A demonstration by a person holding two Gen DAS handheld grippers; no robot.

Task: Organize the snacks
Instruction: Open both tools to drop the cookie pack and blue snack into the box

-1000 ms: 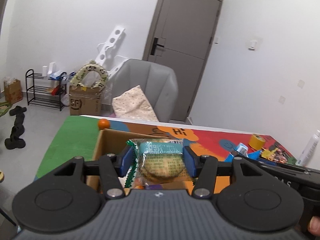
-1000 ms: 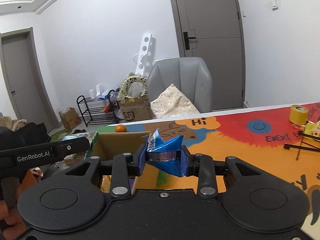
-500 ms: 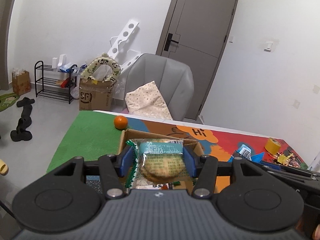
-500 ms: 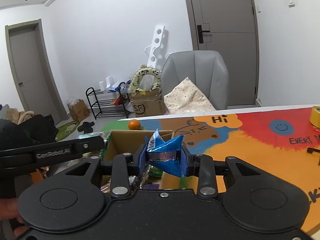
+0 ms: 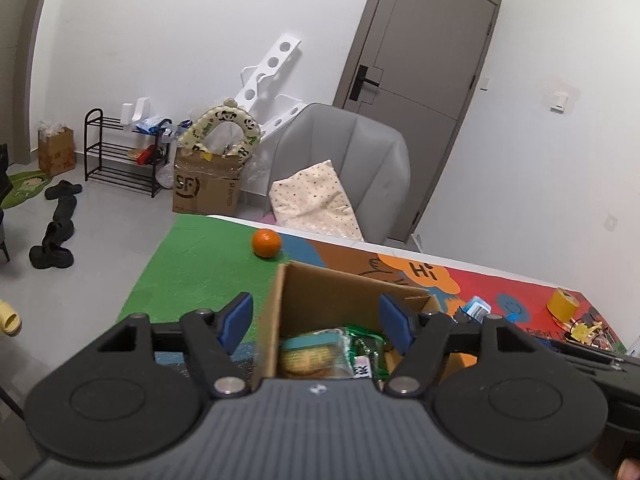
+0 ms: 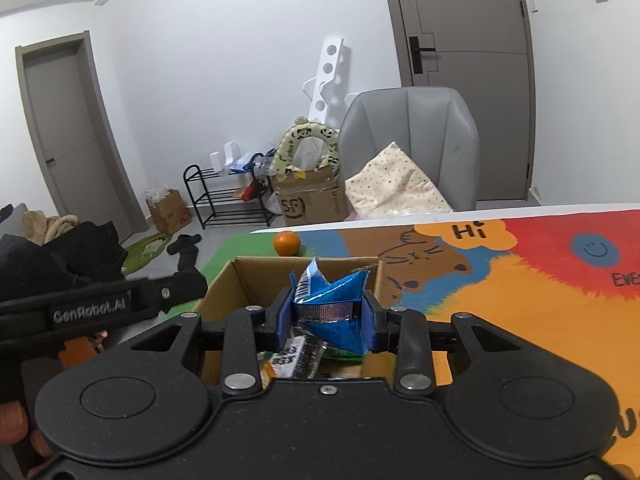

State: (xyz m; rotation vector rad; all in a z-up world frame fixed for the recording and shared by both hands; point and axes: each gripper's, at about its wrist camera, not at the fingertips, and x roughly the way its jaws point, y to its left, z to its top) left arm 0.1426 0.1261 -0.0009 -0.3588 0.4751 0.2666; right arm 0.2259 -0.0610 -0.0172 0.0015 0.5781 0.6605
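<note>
Snacks are mostly going into the cardboard box (image 5: 320, 292), which sits on the colourful table mat (image 6: 520, 280), so I'll place everything off that box. Inside it there's already a small pile: a clear-wrapped cracker pack (image 5: 308, 356) with a teal strip on top, and green wrappers (image 5: 366, 344) just beside it. The left gripper (image 5: 316, 316) hangs right over the box's open top with its jaws opening, blue pads spread wide and touching nothing; the cracker pack lies loose in the box beneath them, so I'd call that one delivered.

The right gripper (image 6: 326, 312) is clamped tight on a crumpled blue snack bag (image 6: 332, 300), held above the near side of the box, not let go yet. My guess is that's the next one to drop in.

What's left, as far as I can see: that blue bag, plus a blue packet (image 5: 476, 308) on the mat just past the box's right side. An orange (image 5: 266, 243) sits behind the box's far left corner; no idea if it counts. Yellow tape roll (image 5: 562, 303) is well off to the right, probably not a snack.
</note>
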